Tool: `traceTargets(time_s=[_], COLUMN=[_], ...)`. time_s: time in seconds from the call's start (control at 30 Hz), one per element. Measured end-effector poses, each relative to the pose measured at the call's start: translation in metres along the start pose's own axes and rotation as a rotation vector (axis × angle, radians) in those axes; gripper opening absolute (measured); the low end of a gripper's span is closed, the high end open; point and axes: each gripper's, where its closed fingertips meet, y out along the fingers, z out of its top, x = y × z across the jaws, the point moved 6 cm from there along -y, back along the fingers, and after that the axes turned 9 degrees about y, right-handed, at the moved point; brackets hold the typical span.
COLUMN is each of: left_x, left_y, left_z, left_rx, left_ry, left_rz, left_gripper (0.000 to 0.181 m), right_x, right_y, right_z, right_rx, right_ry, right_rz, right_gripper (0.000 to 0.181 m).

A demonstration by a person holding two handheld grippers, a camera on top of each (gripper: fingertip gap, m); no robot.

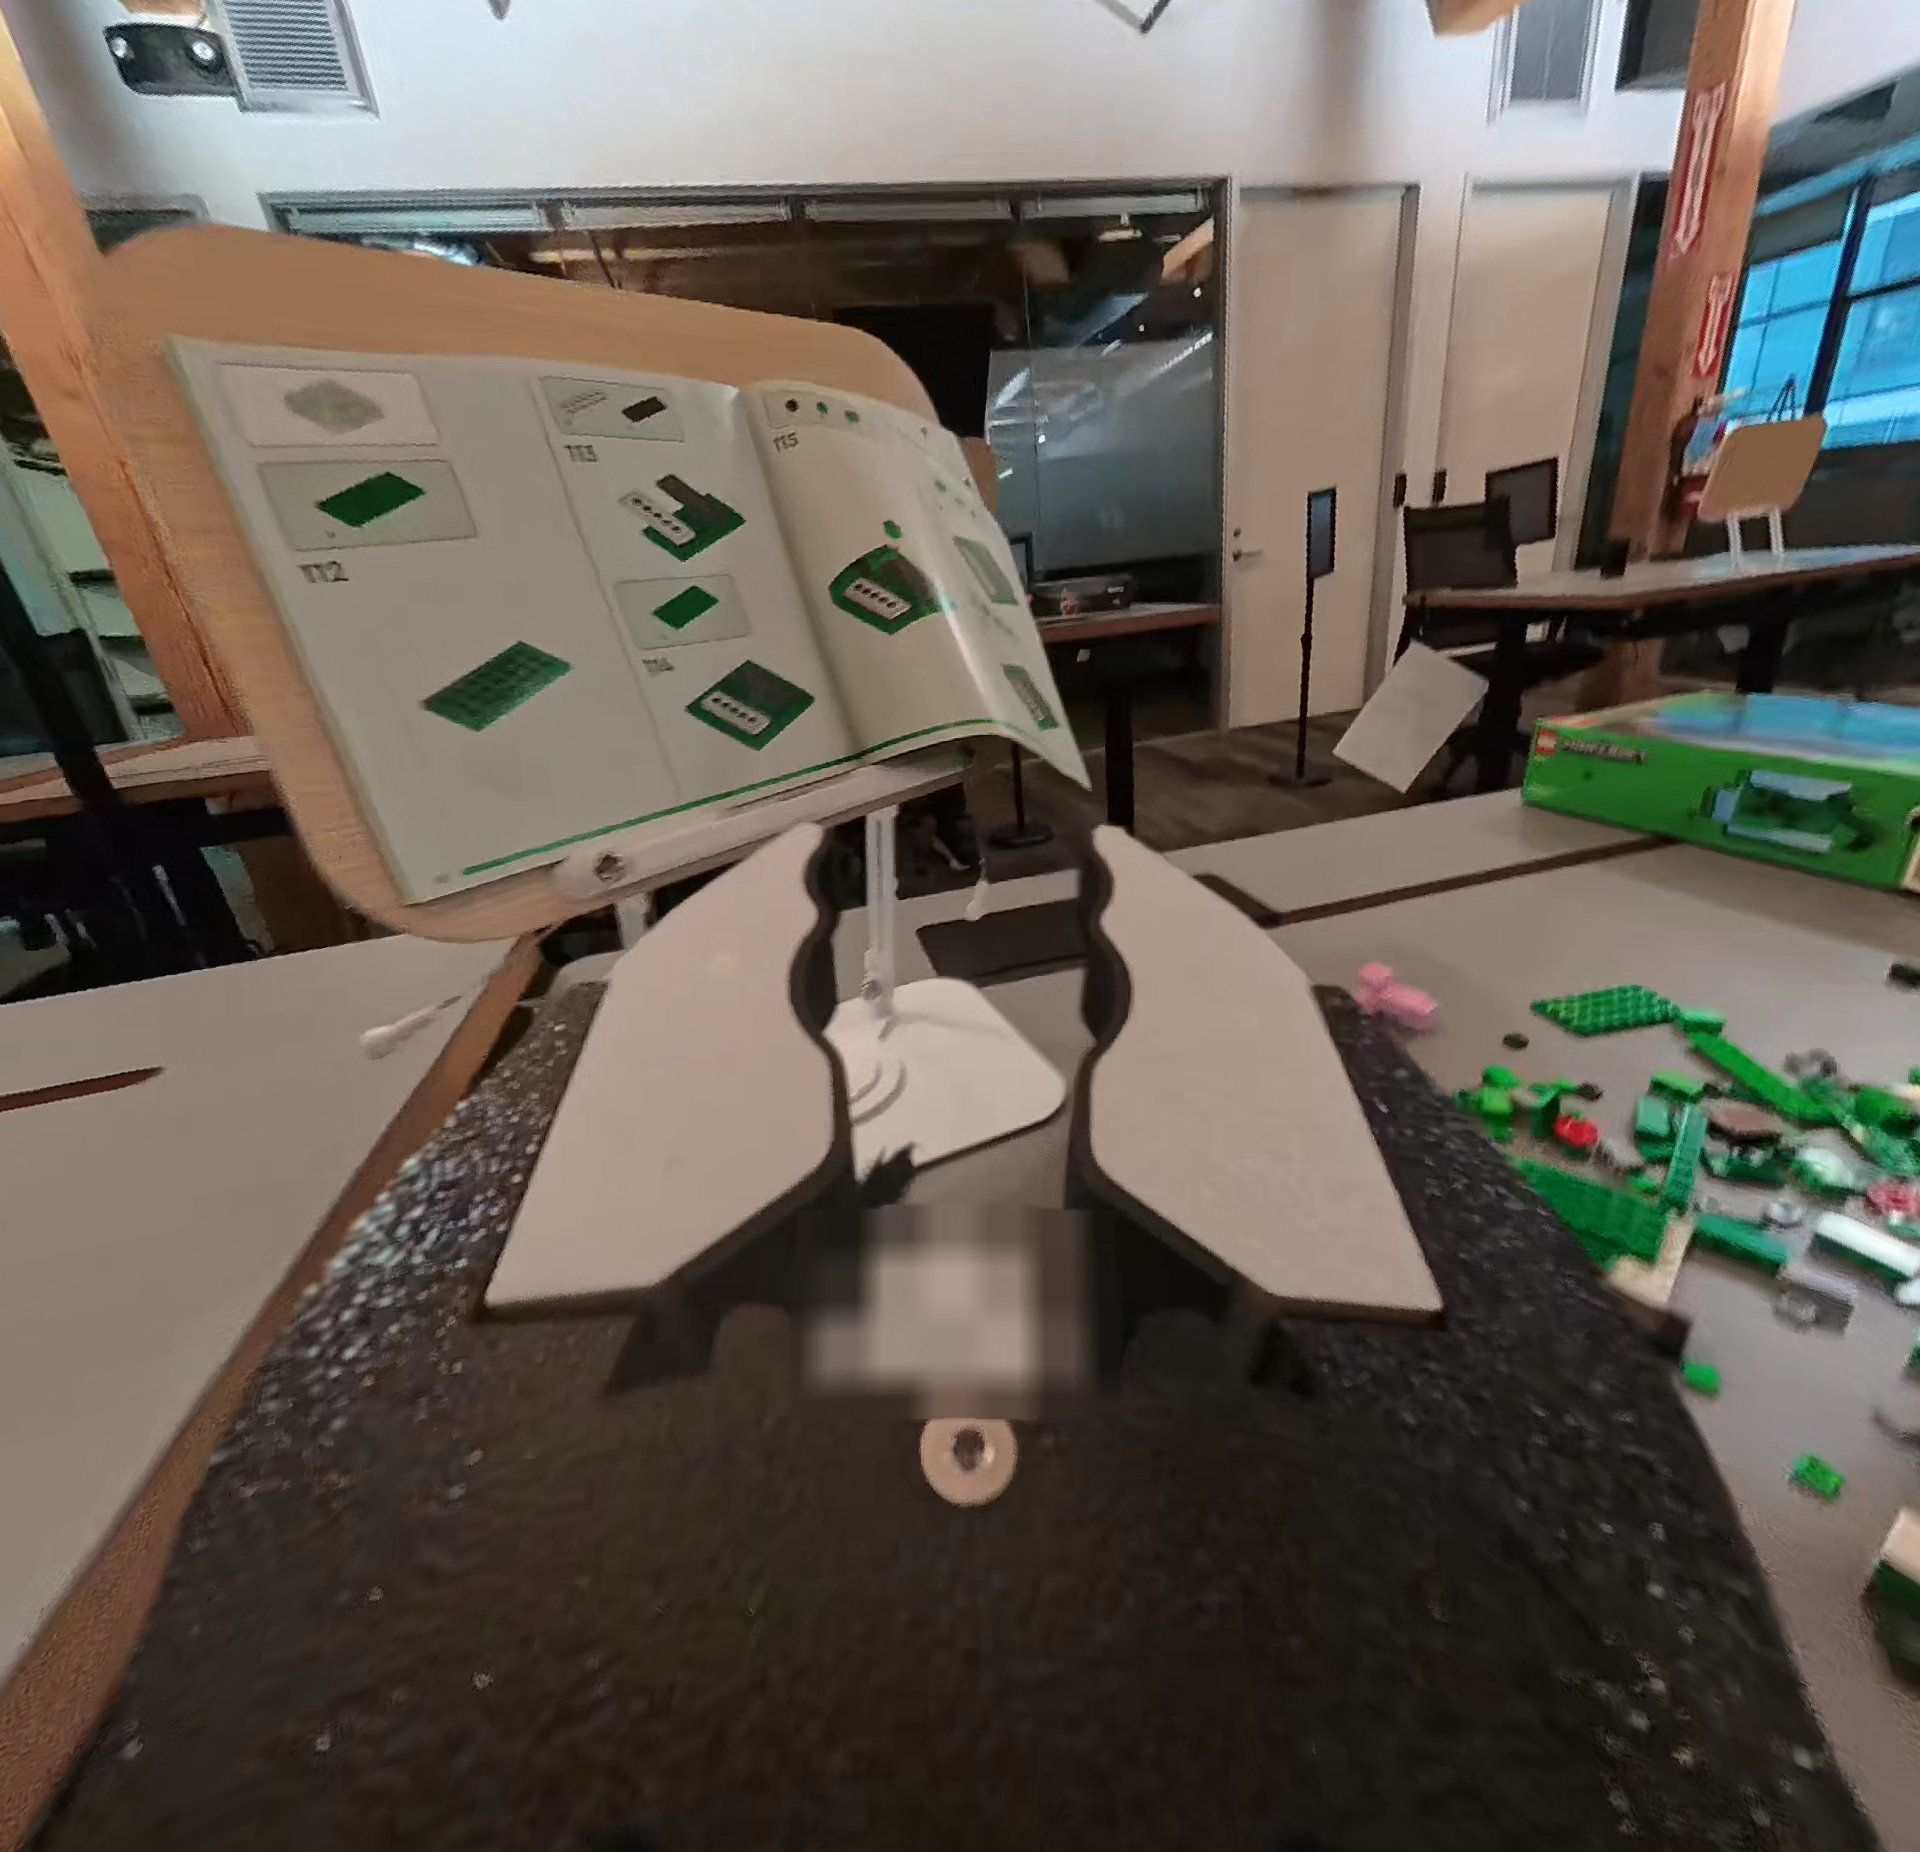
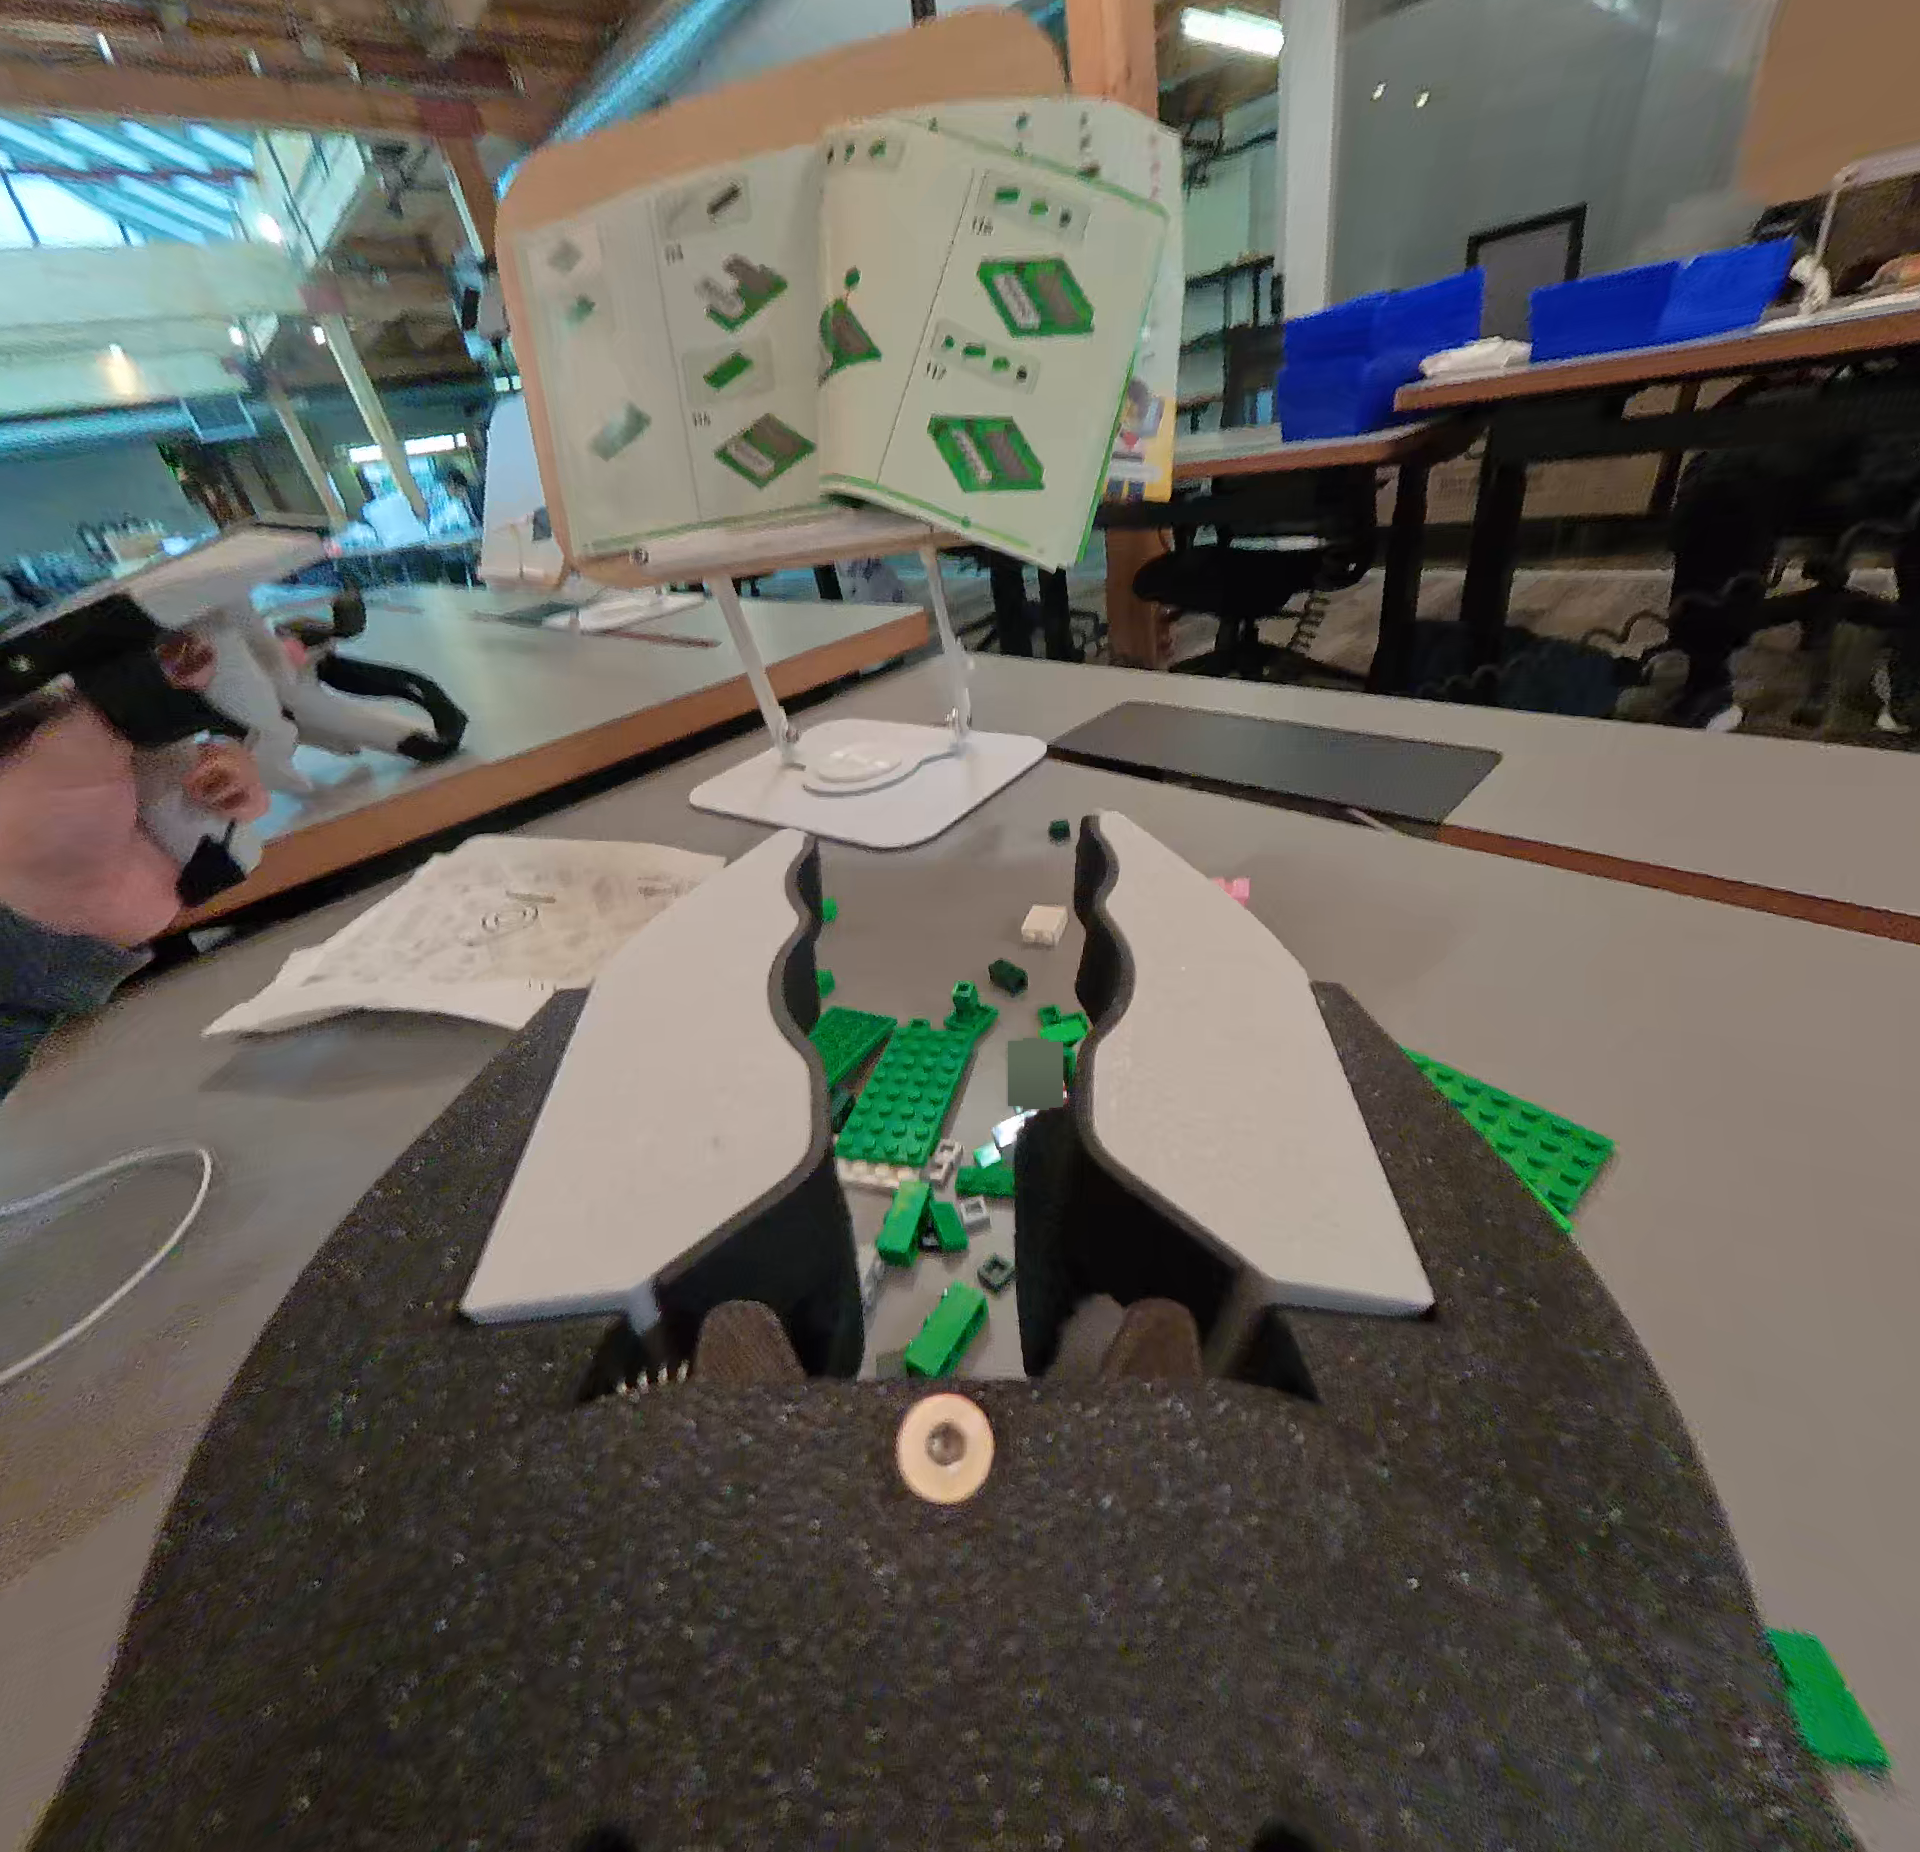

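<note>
Left gripper point(image 1: 951, 857) hanging empty, jaws apart, facing instruction booklet point(image 1: 582, 597) on its stand, right gripper point(image 2: 940, 836) gaping over scattered green bricks point(image 2: 914, 1085), its view alone showing printed sheet point(image 2: 488, 929) lying flat.

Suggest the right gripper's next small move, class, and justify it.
Probably lower the right gripper toward the long green plate: its jaws are open and empty, and the plate lies flat between them on the grey table.
</note>
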Motion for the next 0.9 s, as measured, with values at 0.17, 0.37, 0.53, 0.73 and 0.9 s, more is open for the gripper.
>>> traceTargets(time_s=[0.17,0.37,0.53,0.73,0.9], left_x=[0.046,0.072,0.07,0.069,0.094], left_y=[0.033,0.052,0.042,0.047,0.053], left_z=[0.005,-0.021,-0.033,-0.058,-0.067], left_rx=[0.124,0.034,0.096,0.007,-0.067], left_ry=[-0.069,-0.067,-0.16,-0.191,-0.147], left_rz=[-0.017,-0.023,-0.085,-0.117,-0.226], left_gripper=[0.056,0.088,0.089,0.087,0.082], right_x=[-0.006,-0.006,-0.004,-0.002,-0.001], right_y=[-0.007,-0.015,-0.016,-0.015,-0.012], right_z=[0.005,0.016,0.016,0.015,0.01], right_rx=[-0.055,-0.08,-0.103,-0.094,-0.115], right_ry=[-0.101,-0.227,-0.146,-0.121,-0.164], right_rz=[-0.035,-0.097,-0.079,-0.094,-0.131], right_gripper=[0.046,0.044,0.039,0.038,0.037])
